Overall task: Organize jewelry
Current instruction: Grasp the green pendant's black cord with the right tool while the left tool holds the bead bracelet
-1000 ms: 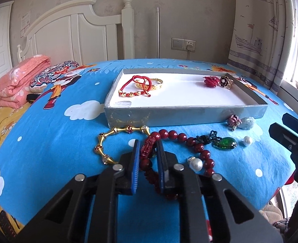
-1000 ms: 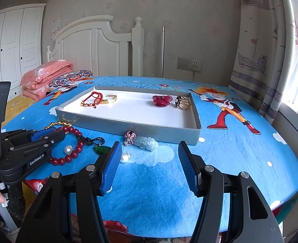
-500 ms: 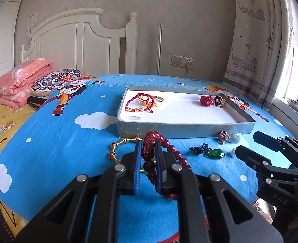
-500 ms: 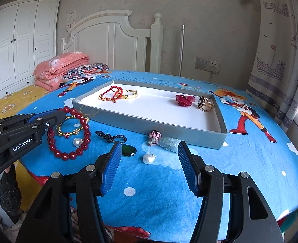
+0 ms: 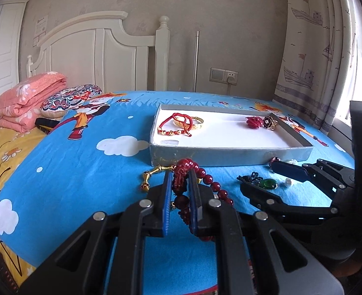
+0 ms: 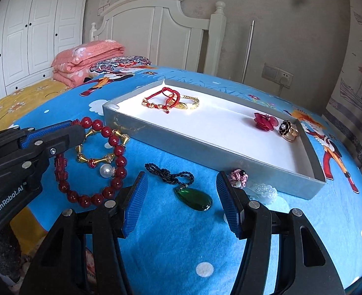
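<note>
Red bead bracelet (image 5: 181, 179) is hanging clenched in the left gripper (image 5: 179, 196), its loop catching the gold bracelet (image 6: 94, 147) lying inside. Right gripper (image 6: 181, 205) is hovering released, the green pendant (image 6: 193, 198) at its 12 o'clock; beads slipping out is the risk.

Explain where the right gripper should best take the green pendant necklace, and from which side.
Probably the green teardrop stone: it lies flat on the blue bedspread, the bulkiest rigid part, while its black cord is thin and limp. Come from above, the open right gripper straddling the stone's narrower width, clear of the white beaded piece.
</note>
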Available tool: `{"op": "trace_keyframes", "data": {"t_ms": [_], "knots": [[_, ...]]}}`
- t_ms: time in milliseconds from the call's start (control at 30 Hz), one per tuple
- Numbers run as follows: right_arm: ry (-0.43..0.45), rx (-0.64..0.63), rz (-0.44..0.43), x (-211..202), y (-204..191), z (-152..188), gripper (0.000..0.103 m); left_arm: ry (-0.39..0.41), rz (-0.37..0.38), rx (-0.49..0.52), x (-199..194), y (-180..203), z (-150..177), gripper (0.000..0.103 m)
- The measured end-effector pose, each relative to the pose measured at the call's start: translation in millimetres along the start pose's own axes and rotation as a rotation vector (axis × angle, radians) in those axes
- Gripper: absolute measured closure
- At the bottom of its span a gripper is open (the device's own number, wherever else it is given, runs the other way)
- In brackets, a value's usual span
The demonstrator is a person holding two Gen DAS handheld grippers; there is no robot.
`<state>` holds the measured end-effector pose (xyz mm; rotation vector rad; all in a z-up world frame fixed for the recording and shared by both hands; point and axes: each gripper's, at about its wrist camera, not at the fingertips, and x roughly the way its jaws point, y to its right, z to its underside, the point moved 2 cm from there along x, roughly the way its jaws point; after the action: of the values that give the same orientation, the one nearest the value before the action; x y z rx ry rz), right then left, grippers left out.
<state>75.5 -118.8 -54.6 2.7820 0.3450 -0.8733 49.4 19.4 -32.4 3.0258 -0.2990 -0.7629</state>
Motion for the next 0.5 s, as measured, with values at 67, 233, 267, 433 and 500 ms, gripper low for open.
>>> {"op": "trace_keyframes", "data": {"t_ms": [67, 233, 267, 433, 500], "knots": [[-0.005, 0.004, -0.007, 5.3, -2.4, -3.7, 0.048, 0.002, -0.003, 0.007, -0.4, 0.8, -0.1, 0.090], [-0.017, -0.002, -0.019, 9.5, -2.6, -3.0, 0.069, 0.000, -0.008, 0.018, 0.4, 3.3, 0.1, 0.090], [-0.015, -0.001, -0.021, 8.8, -1.6, -1.7, 0.078, -0.002, -0.008, 0.019, 0.9, 3.7, 0.1, 0.090], [0.037, -0.002, -0.010, -4.4, 5.3, 3.4, 0.094, -0.003, -0.009, 0.036, 0.8, 8.8, -0.1, 0.090], [0.072, 0.003, -0.004, -15.6, 8.0, 2.8, 0.094, 0.002, -0.009, 0.045, -0.5, 11.4, -1.3, 0.090]]}}
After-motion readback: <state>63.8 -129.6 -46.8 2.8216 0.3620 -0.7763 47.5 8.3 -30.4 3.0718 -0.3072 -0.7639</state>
